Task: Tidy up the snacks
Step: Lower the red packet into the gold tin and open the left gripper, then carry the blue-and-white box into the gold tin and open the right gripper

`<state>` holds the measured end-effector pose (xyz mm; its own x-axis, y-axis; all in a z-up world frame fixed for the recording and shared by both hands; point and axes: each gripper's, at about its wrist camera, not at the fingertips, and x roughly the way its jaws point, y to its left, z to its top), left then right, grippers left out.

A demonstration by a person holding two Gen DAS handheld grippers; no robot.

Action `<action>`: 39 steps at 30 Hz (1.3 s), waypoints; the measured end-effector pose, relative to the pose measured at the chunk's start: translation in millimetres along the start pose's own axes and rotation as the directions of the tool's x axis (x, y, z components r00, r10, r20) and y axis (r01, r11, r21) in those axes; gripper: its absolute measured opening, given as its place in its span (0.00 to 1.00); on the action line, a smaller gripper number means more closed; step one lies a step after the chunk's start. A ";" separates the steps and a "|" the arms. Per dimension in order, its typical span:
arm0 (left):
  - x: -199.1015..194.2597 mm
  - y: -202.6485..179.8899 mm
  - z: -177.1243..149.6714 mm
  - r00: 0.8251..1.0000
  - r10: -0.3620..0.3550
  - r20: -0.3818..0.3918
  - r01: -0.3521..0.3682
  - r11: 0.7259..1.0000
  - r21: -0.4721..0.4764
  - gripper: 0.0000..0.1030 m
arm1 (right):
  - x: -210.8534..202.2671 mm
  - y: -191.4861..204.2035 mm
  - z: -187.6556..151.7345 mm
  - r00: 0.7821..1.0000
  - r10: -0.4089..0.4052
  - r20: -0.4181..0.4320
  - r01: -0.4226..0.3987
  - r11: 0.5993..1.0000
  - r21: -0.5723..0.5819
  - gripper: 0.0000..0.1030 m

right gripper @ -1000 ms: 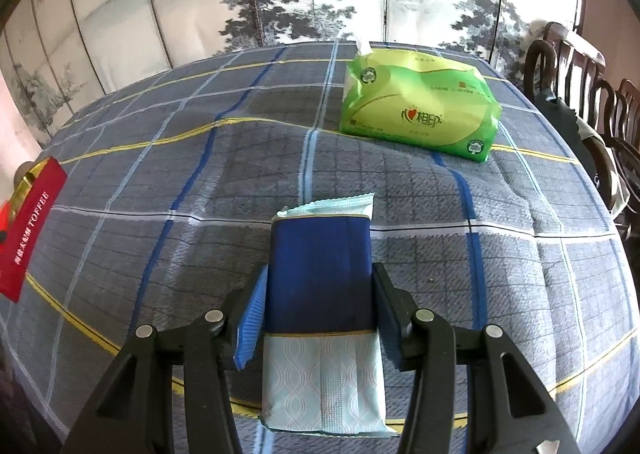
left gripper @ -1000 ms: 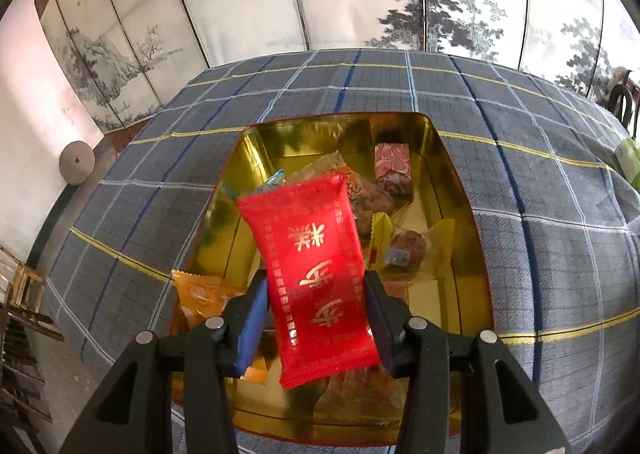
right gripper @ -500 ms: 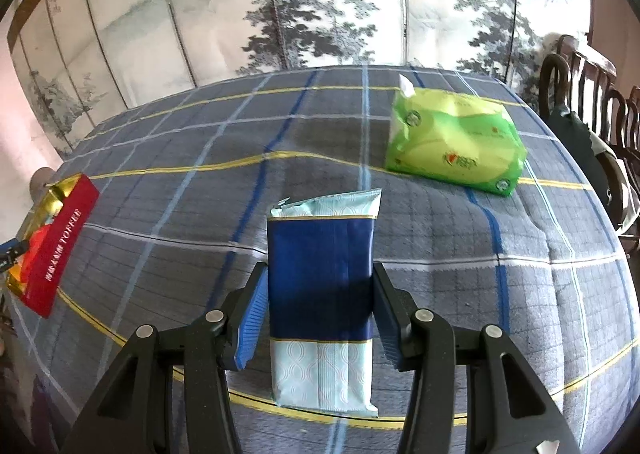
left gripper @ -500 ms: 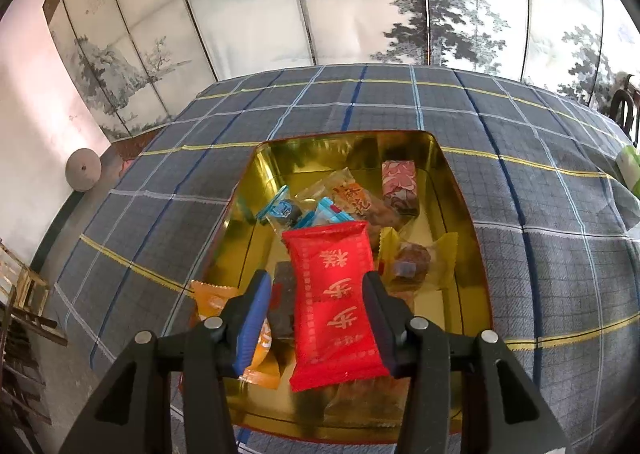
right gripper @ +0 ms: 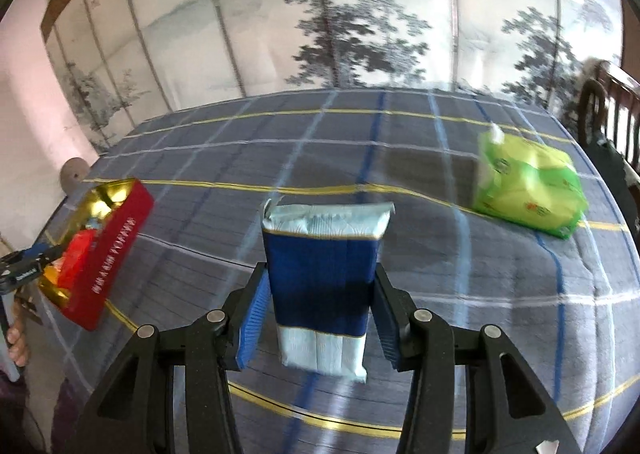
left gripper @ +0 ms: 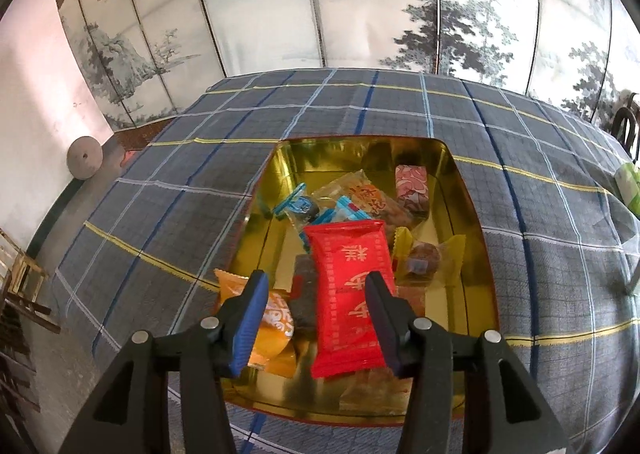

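The left gripper (left gripper: 314,304) hangs over the gold-lined tin (left gripper: 360,151), its jaws just eased wider — the red snack packet (left gripper: 348,290) now lies loose among the other wrapped snacks, a clear gap at the left pad and the right pad at most grazing its edge. That packet's long axis runs from about 6 to 12 o'clock in the left wrist view, its top seam pointing toward the tin's far wall. Over at the right, the right gripper (right gripper: 318,308) is clamped on a blue-and-white packet (right gripper: 320,278), held clear of the checked cloth of the worktop (right gripper: 460,294); its long axis also runs 6 to 12, crimped end away from the hand. From there the tin sits off at about 9 o'clock, and a green tissue pack (right gripper: 528,189) at about 2. The risks, to my eye: the soft blue packet is pinched only at mid-body and could slip or sag, and dropped in lengthwise it may ride up on the crowded pile — or the two grippers may knock together over the tin if the left one lingers.
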<state>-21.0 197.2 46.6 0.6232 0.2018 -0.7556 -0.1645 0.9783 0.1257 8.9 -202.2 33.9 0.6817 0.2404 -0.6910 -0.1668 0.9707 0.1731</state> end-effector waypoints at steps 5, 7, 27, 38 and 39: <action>-4.8 11.6 -2.1 1.000 0.001 0.002 -0.001 1.000 -0.029 0.50 | 1.4 39.5 13.7 0.998 0.053 0.017 -0.052 0.997 -0.056 0.43; -7.4 16.0 -3.2 1.000 -0.002 0.002 0.002 0.999 -0.037 0.52 | 2.4 54.6 19.6 0.997 0.078 0.023 -0.076 0.994 -0.073 0.43; -26.5 58.4 -11.9 1.000 0.006 0.006 -0.005 0.994 -0.110 0.53 | 38.0 219.2 57.4 0.943 0.328 -0.048 -0.330 0.912 -0.244 0.43; -24.5 74.7 -13.8 1.000 0.022 -0.001 -0.022 0.993 -0.115 0.53 | 67.3 279.0 63.2 0.905 0.396 -0.154 -0.424 0.865 -0.268 0.39; -24.5 75.1 -14.2 1.000 0.025 0.001 -0.024 0.993 -0.114 0.53 | 69.5 284.6 64.8 0.904 0.396 -0.159 -0.426 0.863 -0.272 0.38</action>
<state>-59.5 265.1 65.4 0.6196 0.2260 -0.7517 -0.2656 0.9615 0.0702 54.9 90.6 80.5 0.4367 0.6024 -0.6681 -0.6281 0.7359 0.2530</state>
